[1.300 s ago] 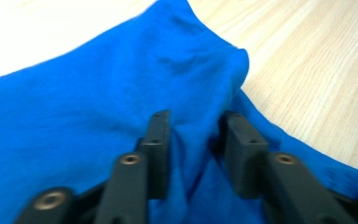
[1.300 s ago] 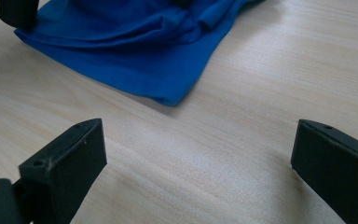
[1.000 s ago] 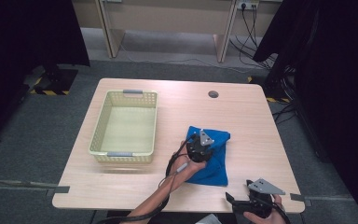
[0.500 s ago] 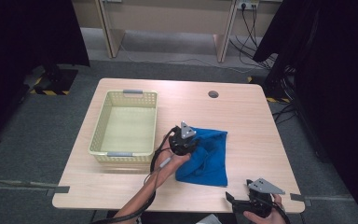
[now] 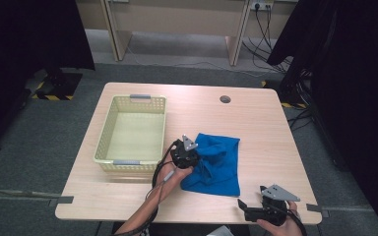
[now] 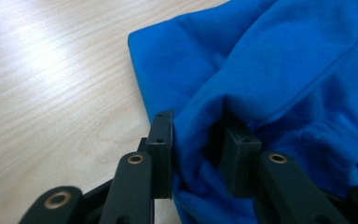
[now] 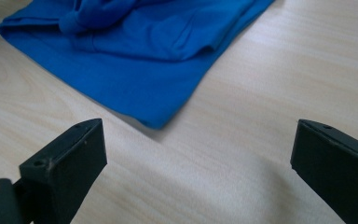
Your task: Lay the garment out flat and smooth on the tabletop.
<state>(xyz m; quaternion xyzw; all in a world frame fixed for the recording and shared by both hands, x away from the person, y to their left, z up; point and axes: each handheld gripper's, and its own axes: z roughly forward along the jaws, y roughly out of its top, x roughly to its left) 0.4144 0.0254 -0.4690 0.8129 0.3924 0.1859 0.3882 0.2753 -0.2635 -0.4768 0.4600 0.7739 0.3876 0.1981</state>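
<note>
The left gripper (image 6: 193, 154) has a fold of the blue cloth (image 5: 216, 162) between its jaws, which have just been opening slightly, the pads seemingly still against the fabric; the right gripper (image 7: 196, 172) holds its jaws spread wide on nothing, just off the cloth's near corner. Since a second ago the left gripper has dragged the cloth's left edge toward the basket (image 5: 109, 138), bunching it (right hand unmoved). The cloth lies on the desk (image 5: 256, 113) right of the basket, grey floor around.
</note>
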